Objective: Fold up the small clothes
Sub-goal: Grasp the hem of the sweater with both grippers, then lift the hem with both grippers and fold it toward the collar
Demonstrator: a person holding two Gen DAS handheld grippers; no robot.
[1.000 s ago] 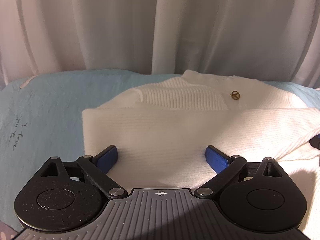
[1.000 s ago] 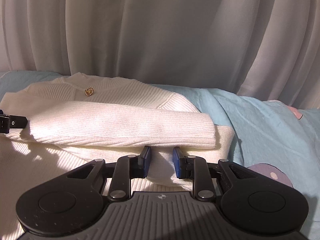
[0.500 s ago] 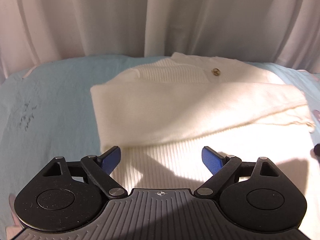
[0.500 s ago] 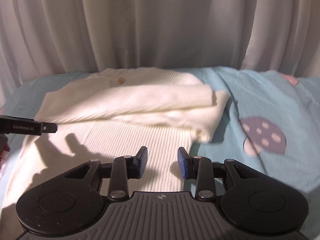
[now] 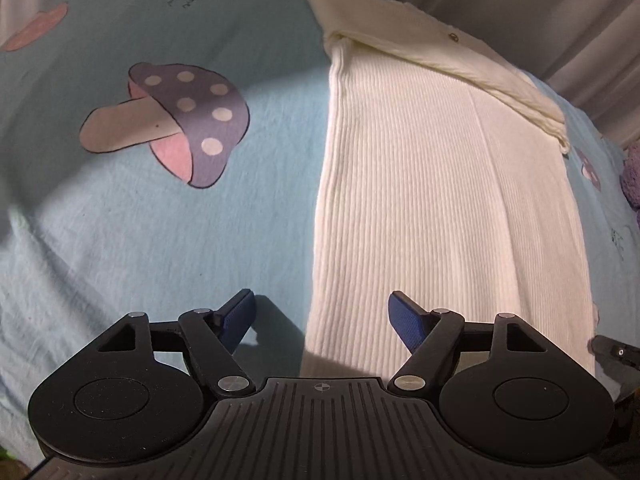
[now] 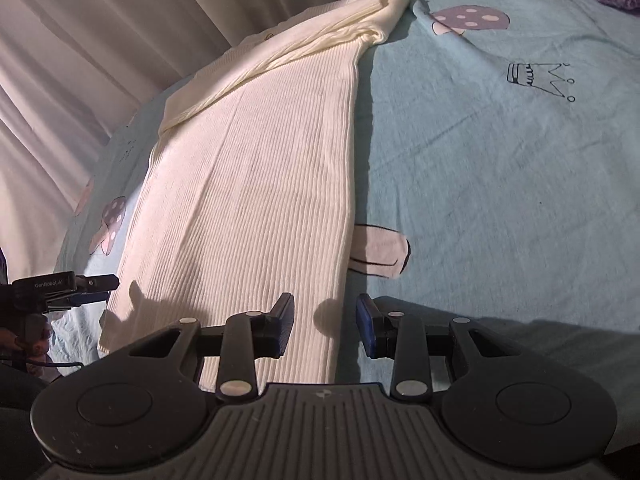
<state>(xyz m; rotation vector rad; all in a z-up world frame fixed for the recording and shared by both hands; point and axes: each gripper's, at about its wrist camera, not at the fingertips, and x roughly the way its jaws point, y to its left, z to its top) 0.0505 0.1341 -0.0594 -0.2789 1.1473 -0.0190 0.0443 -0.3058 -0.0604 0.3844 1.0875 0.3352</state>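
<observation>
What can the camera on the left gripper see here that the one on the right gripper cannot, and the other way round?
Only the left wrist view shows a whole purple mushroom print beside the garment. Only the right wrist view shows a small crown drawing on the sheet and the left gripper from the side. Both show the cream ribbed sweater with its sleeves folded across the top, the blue bedsheet, pale curtains, and open jaws straddling a sweater edge.

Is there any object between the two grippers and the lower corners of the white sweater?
Nothing visible is in the way. The left gripper hangs open over one hem corner of the white sweater, its jaws having just been closing with nothing clamped. The right gripper hangs open over the other corner. Only the blue bedsheet lies around them.
</observation>
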